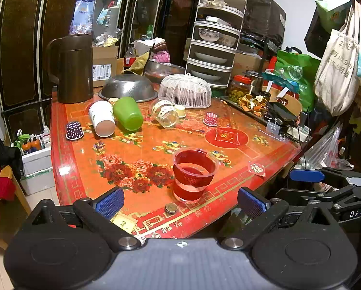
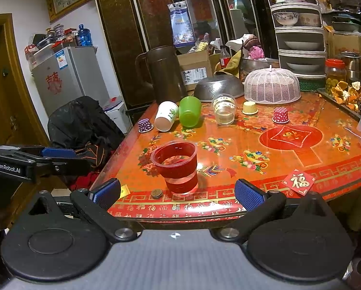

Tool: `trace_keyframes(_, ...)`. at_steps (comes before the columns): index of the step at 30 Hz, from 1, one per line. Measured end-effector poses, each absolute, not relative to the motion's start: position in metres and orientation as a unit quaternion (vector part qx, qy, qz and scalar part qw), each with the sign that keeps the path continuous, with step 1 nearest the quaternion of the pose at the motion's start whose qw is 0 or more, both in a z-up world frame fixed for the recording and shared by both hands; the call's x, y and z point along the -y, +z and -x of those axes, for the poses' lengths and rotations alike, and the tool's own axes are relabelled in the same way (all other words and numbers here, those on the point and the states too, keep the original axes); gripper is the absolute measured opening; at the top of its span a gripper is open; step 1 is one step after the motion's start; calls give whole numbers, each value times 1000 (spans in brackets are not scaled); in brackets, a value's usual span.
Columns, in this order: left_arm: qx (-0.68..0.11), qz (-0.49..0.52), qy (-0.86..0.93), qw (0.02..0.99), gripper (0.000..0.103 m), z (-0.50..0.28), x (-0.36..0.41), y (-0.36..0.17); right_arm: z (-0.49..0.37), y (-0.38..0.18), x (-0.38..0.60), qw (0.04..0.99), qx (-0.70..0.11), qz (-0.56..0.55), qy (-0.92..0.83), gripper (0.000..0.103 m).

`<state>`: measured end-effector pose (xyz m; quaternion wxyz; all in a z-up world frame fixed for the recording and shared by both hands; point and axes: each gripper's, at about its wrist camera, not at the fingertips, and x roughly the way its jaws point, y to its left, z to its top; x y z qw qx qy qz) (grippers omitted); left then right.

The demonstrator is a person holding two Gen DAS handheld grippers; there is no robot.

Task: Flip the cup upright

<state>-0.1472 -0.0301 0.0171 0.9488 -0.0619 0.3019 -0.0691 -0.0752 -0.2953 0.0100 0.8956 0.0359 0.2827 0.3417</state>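
Note:
A clear plastic cup with red bands (image 1: 193,174) stands upright, mouth up, near the table's front edge; it also shows in the right wrist view (image 2: 176,166). A white paper cup (image 1: 102,118) (image 2: 166,119), a green cup (image 1: 128,113) (image 2: 190,114) and a clear jar (image 1: 165,114) (image 2: 224,110) lie on their sides further back. My left gripper (image 1: 180,204) is open and empty, just short of the clear cup. My right gripper (image 2: 178,194) is open and empty in front of the same cup.
The red floral table (image 1: 144,149) carries small upside-down paper cups (image 1: 74,130) (image 1: 210,119), a metal colander (image 1: 128,88), a white mesh food cover (image 1: 185,90), a brown jug (image 1: 71,68) and a coin (image 1: 170,208). A tray of clutter (image 1: 265,106) lies at the right.

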Motion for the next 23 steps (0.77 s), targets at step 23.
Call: trace_keyframes(23, -297, 58, -72, 951, 101, 146, 31, 15, 75, 8, 296, 895, -285, -37, 342, 102)
